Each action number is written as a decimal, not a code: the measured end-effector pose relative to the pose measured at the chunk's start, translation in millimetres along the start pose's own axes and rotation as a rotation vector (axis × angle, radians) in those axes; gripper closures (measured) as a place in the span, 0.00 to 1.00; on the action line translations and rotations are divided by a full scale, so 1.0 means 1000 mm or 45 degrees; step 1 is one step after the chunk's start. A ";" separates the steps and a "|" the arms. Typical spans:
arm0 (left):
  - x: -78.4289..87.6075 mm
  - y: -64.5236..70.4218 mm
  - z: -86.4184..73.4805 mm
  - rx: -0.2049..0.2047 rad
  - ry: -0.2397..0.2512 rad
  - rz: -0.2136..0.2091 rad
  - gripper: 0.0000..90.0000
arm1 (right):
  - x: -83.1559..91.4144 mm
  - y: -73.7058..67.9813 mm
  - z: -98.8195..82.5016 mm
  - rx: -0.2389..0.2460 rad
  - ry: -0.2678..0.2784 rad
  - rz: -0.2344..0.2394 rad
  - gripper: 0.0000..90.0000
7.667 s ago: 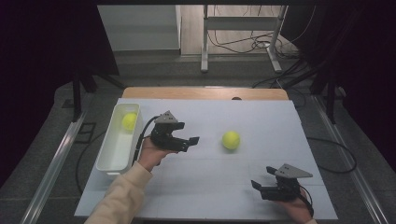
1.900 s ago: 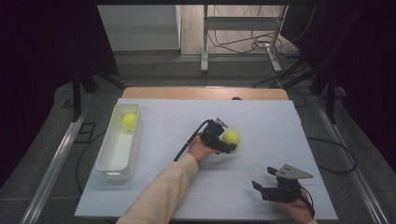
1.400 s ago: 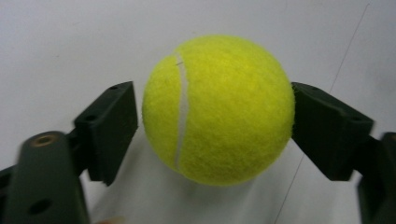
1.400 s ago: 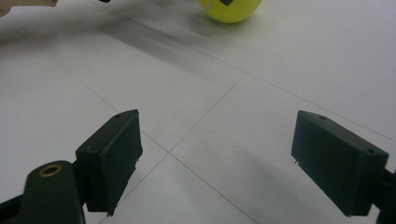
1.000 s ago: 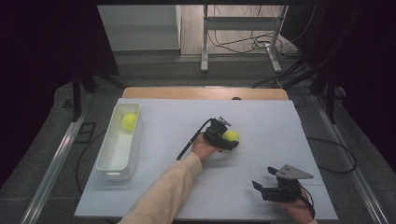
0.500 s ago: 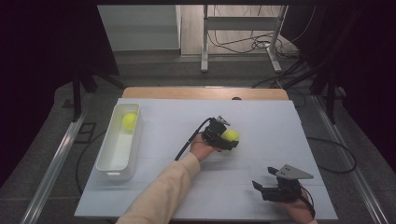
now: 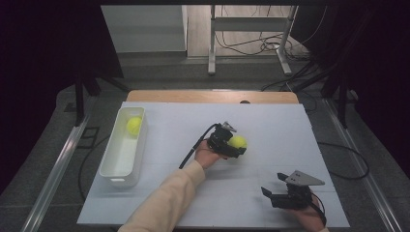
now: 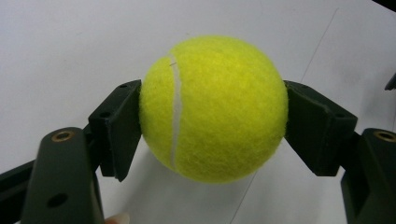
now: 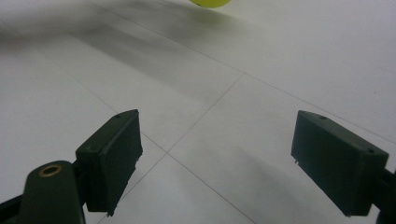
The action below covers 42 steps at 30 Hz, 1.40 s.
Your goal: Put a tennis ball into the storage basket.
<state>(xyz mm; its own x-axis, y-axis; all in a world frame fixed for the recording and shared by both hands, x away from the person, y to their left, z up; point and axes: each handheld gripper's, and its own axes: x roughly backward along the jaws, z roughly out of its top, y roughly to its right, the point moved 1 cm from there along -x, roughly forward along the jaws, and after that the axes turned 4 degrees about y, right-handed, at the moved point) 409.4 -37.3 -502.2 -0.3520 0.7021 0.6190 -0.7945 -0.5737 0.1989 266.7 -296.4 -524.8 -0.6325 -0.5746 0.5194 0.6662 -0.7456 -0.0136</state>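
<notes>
Left gripper (image 7: 234, 147): clamped on the ball (image 8: 213, 107); both pads press its sides, one left and one right, at about mid-height in the left gripper view.
Ball: held at mid-table, right of centre in the high view (image 7: 238, 141); whether it rests on the sheet (image 7: 270, 125) or is just clear of it cannot be told.
Bin (image 7: 110, 164): at the sheet's left edge, well apart from the held ball; long axis runs near-to-far; a second ball (image 7: 134, 125) sits at its far end, the near part bare.
Key relation: the bin lies to the left of the left gripper, across open sheet; judged, the carry goes leftward to it.
Nearer hand: left; it already has the ball and is on the bin's side.
Left arm: sleeve (image 7: 164, 203) enters from the bottom, reaching forward and rightward; jaws point to the right.
Right gripper (image 7: 273, 193): jaws spread, nothing between them; low at the near right corner, well apart from the ball.
</notes>
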 end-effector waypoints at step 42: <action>0.050 0.005 -0.012 -0.022 0.101 0.010 0.28 | 0.000 0.000 0.000 0.006 -0.004 -0.012 0.18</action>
<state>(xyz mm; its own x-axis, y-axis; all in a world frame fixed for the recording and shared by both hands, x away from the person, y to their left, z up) 382.0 0.3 -479.7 -0.3961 0.7291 0.5581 -0.7998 -0.5725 0.1804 266.5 -296.2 -524.7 -0.6375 -0.5667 0.5219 0.6621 -0.7494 -0.0049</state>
